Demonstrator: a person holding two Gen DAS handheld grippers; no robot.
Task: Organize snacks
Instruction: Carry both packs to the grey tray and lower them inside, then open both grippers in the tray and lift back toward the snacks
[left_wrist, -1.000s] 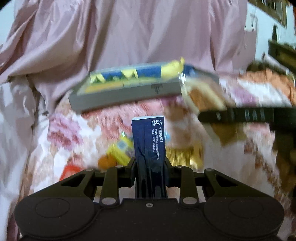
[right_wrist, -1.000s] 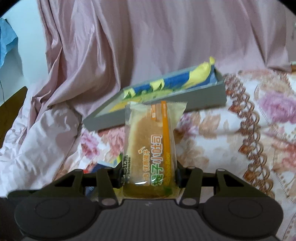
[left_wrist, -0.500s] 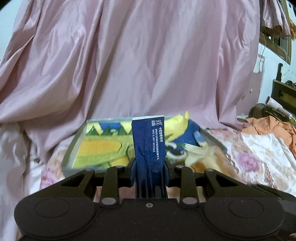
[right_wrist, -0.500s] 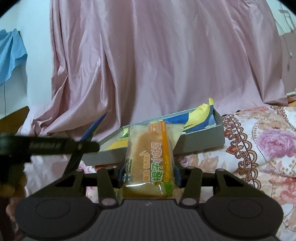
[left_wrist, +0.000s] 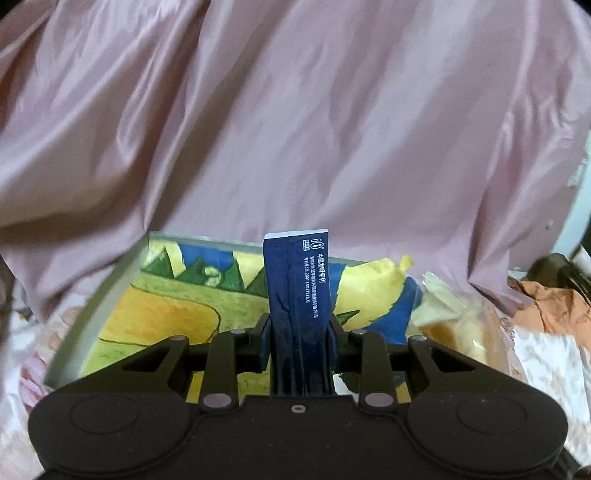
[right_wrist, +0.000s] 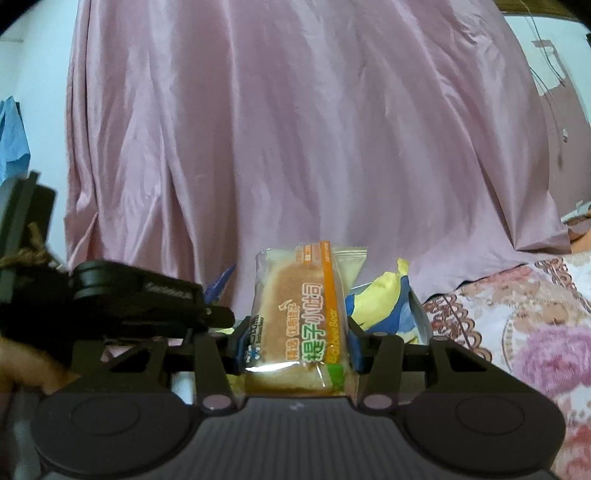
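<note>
A glossy pink curtain (right_wrist: 314, 147) hangs in deep folds across the back. Beneath it lies a floral bedspread (right_wrist: 535, 332). A pale wall (right_wrist: 37, 74) shows at left beside blue cloth (right_wrist: 13, 144).

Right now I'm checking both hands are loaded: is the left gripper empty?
No, the left gripper is shut on a dark blue packet that stands upright between its fingers.

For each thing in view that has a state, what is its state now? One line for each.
left gripper: shut on the dark blue packet, held upright.
right gripper: shut on the bread packet, sealed, upright.
tray: open on top, yellow-blue bag lying inside.
pink curtain: hanging, creased.
</note>
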